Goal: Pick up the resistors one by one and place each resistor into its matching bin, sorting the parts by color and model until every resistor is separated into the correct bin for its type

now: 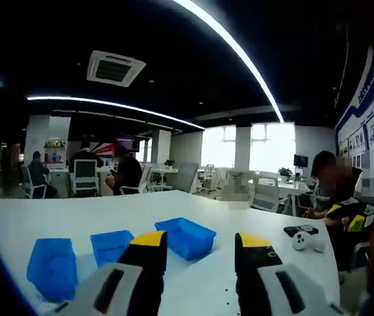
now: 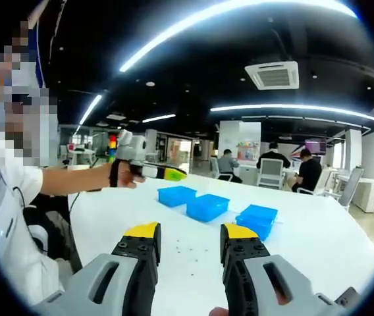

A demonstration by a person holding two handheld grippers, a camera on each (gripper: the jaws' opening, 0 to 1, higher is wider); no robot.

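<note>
While the resistors are seen only as tiny dark specks scattered on the white bench, just ahead of the right tongs, their colours and models cannot be told. In the right gripper view, three blue bins are set beyond the specks: a far bin, a middle bin just beside it, and a nearer bin off to the right. The right tongs are held wide apart above the bench, with nothing between the yellow-tipped jaws. In the same view the left tongs are held out over the bench edge by a person's hand; whether these are apart or closed cannot be told from here.

In the left gripper view, the left tongs are seen wide apart and empty, with a few specks on the bench between the jaws. The three blue bins are ranged ahead and to the left. A black phone and a white controller lie near the bench's right edge. Seated people are seen at desks in the background.
</note>
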